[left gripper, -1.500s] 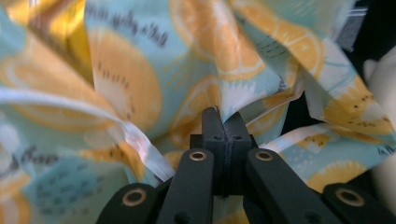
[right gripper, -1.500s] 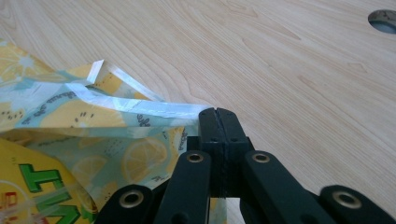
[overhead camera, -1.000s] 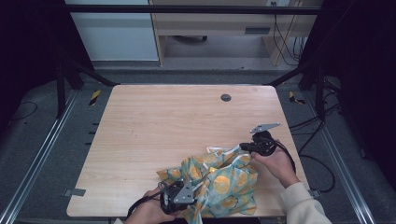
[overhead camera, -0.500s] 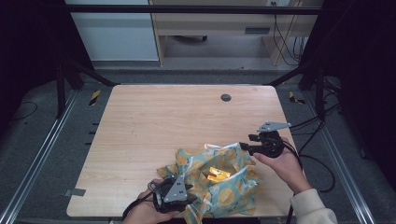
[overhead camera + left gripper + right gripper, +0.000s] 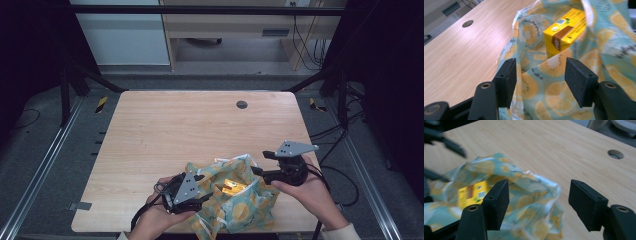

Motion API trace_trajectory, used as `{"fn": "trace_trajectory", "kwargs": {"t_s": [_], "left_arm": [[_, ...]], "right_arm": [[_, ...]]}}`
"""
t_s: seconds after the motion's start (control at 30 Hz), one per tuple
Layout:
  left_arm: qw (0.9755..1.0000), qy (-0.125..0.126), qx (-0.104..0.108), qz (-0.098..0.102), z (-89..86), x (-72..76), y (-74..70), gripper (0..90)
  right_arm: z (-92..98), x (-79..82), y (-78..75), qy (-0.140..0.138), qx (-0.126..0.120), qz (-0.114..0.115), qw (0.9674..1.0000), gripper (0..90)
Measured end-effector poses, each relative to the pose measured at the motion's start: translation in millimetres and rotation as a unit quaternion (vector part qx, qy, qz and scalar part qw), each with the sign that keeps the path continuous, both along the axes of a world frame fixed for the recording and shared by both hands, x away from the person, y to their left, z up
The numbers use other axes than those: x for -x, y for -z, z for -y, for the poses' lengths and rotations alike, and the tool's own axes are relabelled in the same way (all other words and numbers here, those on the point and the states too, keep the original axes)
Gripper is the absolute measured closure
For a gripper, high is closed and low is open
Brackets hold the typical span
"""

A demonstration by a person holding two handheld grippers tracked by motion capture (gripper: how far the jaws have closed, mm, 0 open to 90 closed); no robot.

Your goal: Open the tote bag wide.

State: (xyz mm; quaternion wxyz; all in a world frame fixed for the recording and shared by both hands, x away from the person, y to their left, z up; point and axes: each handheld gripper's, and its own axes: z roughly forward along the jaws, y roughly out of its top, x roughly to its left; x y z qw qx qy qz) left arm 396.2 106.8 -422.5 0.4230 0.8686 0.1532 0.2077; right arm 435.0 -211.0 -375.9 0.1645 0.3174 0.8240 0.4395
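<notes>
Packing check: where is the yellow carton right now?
The yellow carton sits inside the fruit-print bag at the table's near edge, between both grippers.

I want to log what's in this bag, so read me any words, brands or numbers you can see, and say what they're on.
Yellow carton inside the lemon-print bag: small print on its brown band and a small square label on top, both too blurred to read.
Lemon-print bag: fruit pattern, no lettering seen.
Wooden table: no text.
Nothing here can be read.
</notes>
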Motion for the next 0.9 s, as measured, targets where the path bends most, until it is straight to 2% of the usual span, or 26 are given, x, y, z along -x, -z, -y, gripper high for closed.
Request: {"fn": "trace_trajectory", "kwargs": {"t_s": [0.23, 0.33, 0.4, 0.47, 0.53, 0.67, 0.73, 0.8, 0.9], "left_arm": [[0.9997, -0.013, -0.008, -0.017, 2.5, -6.9, 15.4, 41.3], [0.9996, -0.020, -0.008, -0.018, 2.0, -9.2, 15.8, 41.3], [0.9995, -0.026, -0.005, -0.018, 1.5, -10.6, 14.8, 41.3], [0.9994, -0.030, -0.004, -0.017, 1.2, -12.0, 14.3, 41.3], [0.9993, -0.034, -0.004, -0.017, 1.3, -13.2, 15.3, 41.2], [0.9989, -0.040, -0.008, -0.022, 1.4, -16.7, 20.9, 41.2], [0.9986, -0.045, -0.016, -0.020, 0.7, -18.1, 23.4, 41.4], [0.9982, -0.050, -0.022, -0.026, -0.6, -20.1, 27.7, 42.4], [0.9975, -0.054, -0.037, -0.028, -1.3, -22.4, 32.9, 44.1]], "right_arm": [[5.8, 31.5, 4.1, -0.030, -0.004, -0.009, 0.9995, 28.2], [4.4, 42.4, 10.0, -0.044, -0.002, -0.018, 0.9989, 27.2], [2.3, 47.1, 15.4, -0.052, 0.004, -0.025, 0.9983, 30.2], [-0.7, 51.9, 21.8, -0.060, 0.021, -0.031, 0.9975, 37.4], [-2.5, 56.2, 27.8, -0.073, 0.027, -0.038, 0.9962, 46.7], [-1.9, 61.9, 40.3, -0.090, 0.045, -0.055, 0.9933, 70.9], [0.8, 62.8, 46.0, -0.100, 0.050, -0.061, 0.9918, 82.5], [3.4, 62.9, 50.1, -0.105, 0.052, -0.069, 0.9907, 88.0], [8.4, 60.9, 59.3, -0.101, 0.066, -0.083, 0.9892, 89.7]]}}
